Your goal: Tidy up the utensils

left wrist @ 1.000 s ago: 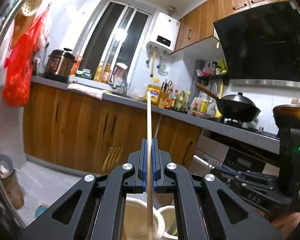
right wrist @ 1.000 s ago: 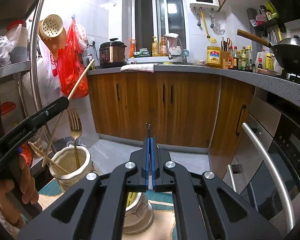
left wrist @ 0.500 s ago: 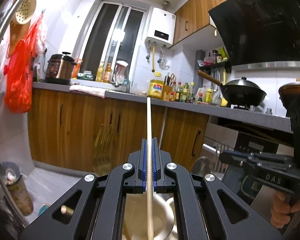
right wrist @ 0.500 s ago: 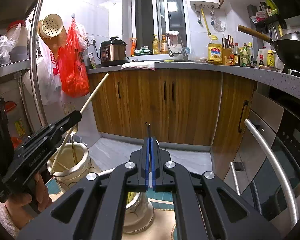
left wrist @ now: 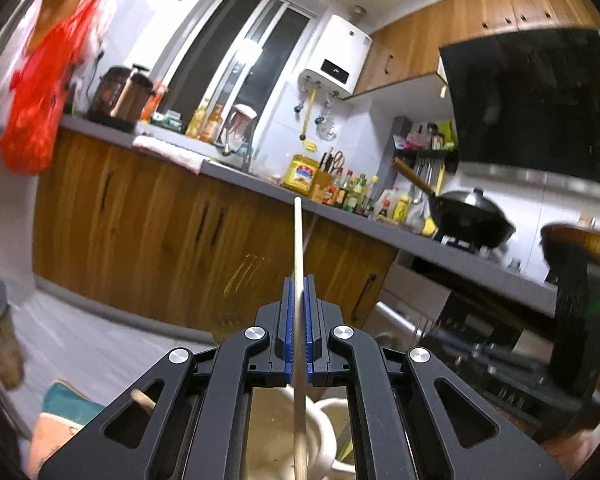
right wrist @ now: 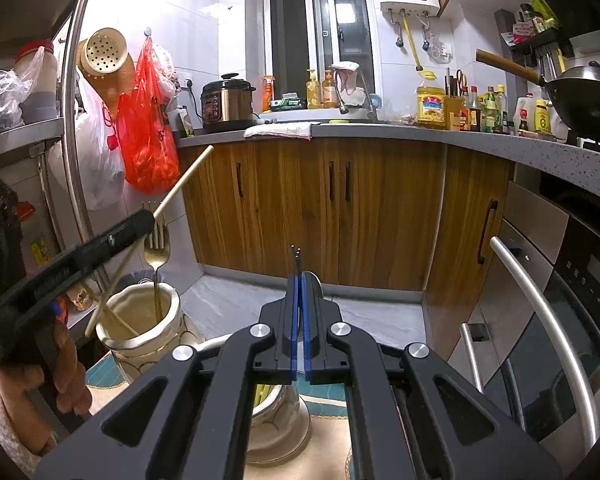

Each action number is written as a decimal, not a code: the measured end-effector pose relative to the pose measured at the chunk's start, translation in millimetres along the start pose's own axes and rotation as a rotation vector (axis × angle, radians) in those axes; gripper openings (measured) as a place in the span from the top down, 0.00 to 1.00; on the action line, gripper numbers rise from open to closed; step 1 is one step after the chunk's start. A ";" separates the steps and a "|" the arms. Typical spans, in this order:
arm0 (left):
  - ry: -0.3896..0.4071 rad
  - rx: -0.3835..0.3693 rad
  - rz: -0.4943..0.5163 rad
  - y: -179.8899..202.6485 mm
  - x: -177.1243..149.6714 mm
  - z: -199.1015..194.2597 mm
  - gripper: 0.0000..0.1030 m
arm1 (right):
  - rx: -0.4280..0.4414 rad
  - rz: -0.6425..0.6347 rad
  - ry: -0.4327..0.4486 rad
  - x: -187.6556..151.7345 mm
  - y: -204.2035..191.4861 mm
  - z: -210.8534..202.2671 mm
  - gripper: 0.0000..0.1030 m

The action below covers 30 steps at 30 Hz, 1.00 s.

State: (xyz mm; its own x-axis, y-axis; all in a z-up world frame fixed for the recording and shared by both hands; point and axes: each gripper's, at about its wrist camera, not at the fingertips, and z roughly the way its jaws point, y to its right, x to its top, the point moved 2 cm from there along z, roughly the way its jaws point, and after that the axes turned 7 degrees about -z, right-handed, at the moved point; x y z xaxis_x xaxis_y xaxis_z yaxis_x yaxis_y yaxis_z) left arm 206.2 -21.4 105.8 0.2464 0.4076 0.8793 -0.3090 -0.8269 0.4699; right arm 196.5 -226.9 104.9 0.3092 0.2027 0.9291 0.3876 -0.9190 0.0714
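My left gripper (left wrist: 298,280) is shut on a long wooden chopstick (left wrist: 297,240) that sticks up past its blue pads. In the right wrist view the left gripper (right wrist: 146,218) holds that chopstick (right wrist: 184,182) slanted above a cream ceramic jar (right wrist: 140,344). The stick's lower end hangs by the jar's left rim; whether it is inside, I cannot tell. A gold fork (right wrist: 158,246) and another chopstick stand in that jar. My right gripper (right wrist: 299,276) is shut on a thin dark utensil (right wrist: 296,249), of which only two small tips show. It hovers over a second cream jar (right wrist: 278,436).
Both jars stand on a teal and beige mat (right wrist: 328,404). A metal rack post (right wrist: 74,120) and a red bag (right wrist: 148,140) are at the left. An oven with a steel handle (right wrist: 540,312) is on the right. Wooden cabinets (right wrist: 340,208) lie ahead.
My left gripper has sunk with the chopstick toward the cream jar and rolled a little. The right gripper has kept still.
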 end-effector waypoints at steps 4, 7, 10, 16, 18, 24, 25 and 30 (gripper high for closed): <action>-0.005 -0.005 -0.013 -4.2 3.1 4.1 0.95 | 0.003 0.002 0.001 -1.8 0.1 0.0 0.98; -0.020 -0.021 -0.050 -9.4 1.3 6.7 0.95 | 0.007 0.004 0.004 -3.3 0.5 -0.3 0.98; -0.014 -0.012 -0.036 -9.7 -1.0 9.5 0.95 | 0.009 0.009 0.006 -4.2 1.8 -0.2 0.98; -0.017 0.005 0.021 -2.3 -14.7 12.6 0.95 | 0.013 0.012 0.001 -7.2 3.6 0.9 0.98; -0.023 0.000 0.045 2.5 -17.7 11.5 0.95 | 0.015 0.008 0.000 -7.3 2.7 0.3 0.98; -0.045 0.006 0.125 14.2 -23.5 1.8 0.95 | 0.026 -0.008 0.003 -6.3 0.3 -3.1 0.98; -0.050 0.013 0.132 15.7 -24.3 -0.1 0.95 | 0.026 -0.009 0.003 -6.7 0.2 -3.5 0.98; -0.046 0.023 0.237 32.8 -29.9 -12.9 0.95 | 0.024 -0.008 0.005 -7.7 -1.1 -5.8 0.98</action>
State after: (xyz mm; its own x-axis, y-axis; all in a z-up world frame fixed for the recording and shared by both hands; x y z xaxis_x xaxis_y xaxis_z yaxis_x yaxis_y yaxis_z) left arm 176.8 -55.7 95.9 0.2108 0.1834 0.9602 -0.3419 -0.9064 0.2482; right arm 188.6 -229.4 99.8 0.3020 0.2081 0.9303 0.4109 -0.9090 0.0700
